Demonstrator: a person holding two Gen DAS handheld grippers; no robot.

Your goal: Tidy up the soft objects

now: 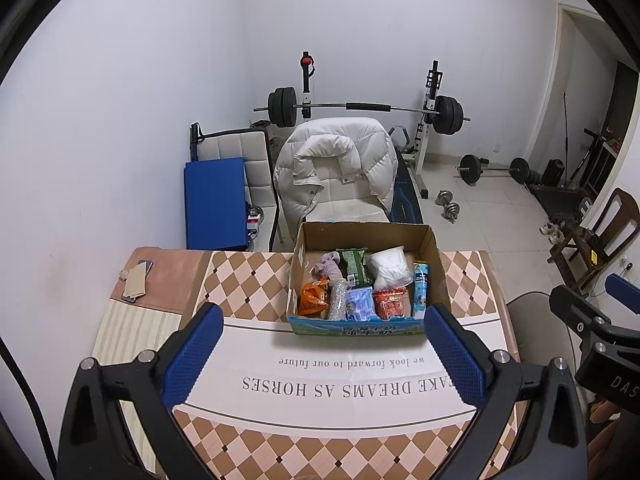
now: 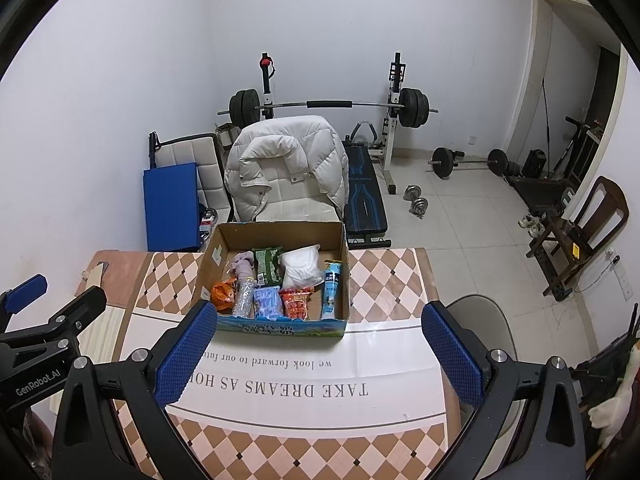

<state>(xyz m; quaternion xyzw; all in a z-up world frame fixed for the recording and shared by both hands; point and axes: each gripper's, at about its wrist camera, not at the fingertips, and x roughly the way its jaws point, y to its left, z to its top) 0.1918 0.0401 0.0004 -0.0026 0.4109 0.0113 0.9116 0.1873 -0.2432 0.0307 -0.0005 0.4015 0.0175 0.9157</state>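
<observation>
Both held above the table (image 1: 352,384) with jaws wide apart and empty, left gripper (image 1: 324,344) and right gripper (image 2: 320,344) facing the cardboard box (image 2: 280,236) already packed with soft packets, fitting either sorting about to start or just ended.

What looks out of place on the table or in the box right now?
Nothing spilled or damaged. The cardboard box sits upright on the table, its soft packets loosely jumbled inside. A phone lies at the far left corner. Both grippers' jaws are open and empty.
</observation>
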